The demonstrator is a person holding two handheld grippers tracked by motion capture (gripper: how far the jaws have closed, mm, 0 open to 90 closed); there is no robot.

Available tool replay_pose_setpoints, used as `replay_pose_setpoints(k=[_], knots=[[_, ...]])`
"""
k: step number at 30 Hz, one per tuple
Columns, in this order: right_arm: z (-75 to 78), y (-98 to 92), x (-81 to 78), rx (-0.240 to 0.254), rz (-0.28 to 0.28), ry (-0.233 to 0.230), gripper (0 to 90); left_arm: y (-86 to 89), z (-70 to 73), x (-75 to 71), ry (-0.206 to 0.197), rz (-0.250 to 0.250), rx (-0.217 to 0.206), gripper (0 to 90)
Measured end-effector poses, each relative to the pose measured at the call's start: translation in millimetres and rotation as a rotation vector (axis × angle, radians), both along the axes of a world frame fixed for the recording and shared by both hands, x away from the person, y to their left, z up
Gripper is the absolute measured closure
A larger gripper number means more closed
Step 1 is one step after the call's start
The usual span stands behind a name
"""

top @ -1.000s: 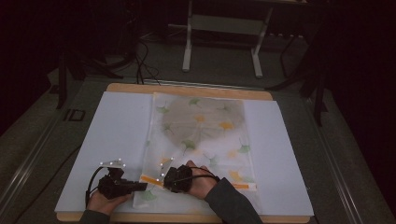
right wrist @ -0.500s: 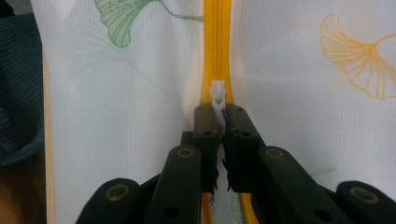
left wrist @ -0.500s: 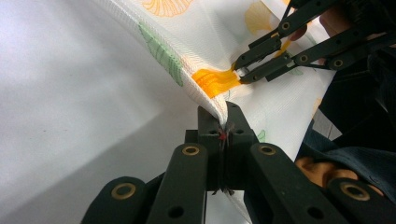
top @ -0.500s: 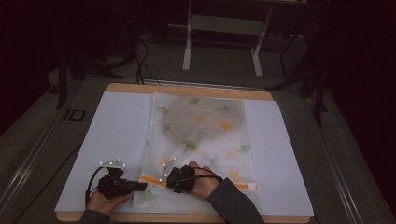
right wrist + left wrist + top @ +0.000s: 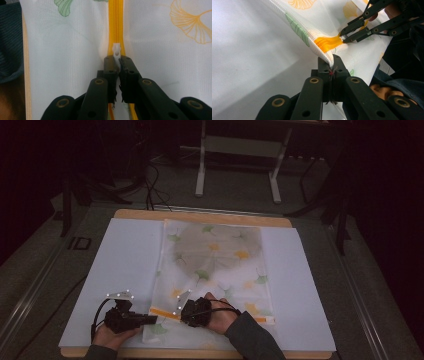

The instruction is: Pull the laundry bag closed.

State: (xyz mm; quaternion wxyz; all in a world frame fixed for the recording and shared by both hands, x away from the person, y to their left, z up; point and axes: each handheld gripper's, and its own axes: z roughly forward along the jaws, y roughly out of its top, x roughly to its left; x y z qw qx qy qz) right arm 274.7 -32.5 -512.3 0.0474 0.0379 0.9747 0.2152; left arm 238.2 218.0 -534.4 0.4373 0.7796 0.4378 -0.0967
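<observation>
White leaf-printed mesh bag [image 5: 215, 265] flat on table, orange zipper [image 5: 115, 30] near its front edge

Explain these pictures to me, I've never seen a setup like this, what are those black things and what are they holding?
A person sits at a table with hand-held tongs in each hand. One picture is taken from above; the other two come from small cameras riding on the tongs. On the white table cover lies a mesh laundry bag printed with green and orange leaves. The left tongs are shut on the bag's edge beside the orange zipper. The right tongs are shut on the white zipper pull.
</observation>
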Motion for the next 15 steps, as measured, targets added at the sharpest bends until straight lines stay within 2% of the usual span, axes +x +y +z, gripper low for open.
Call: replay_pose_setpoints(k=[15], knots=[[0.5, -5.8, -0.4, -0.008, -0.005, 0.002, 84.8, 0.0, -0.1, -0.2, 0.003, 0.006, -0.004, 88.3]])
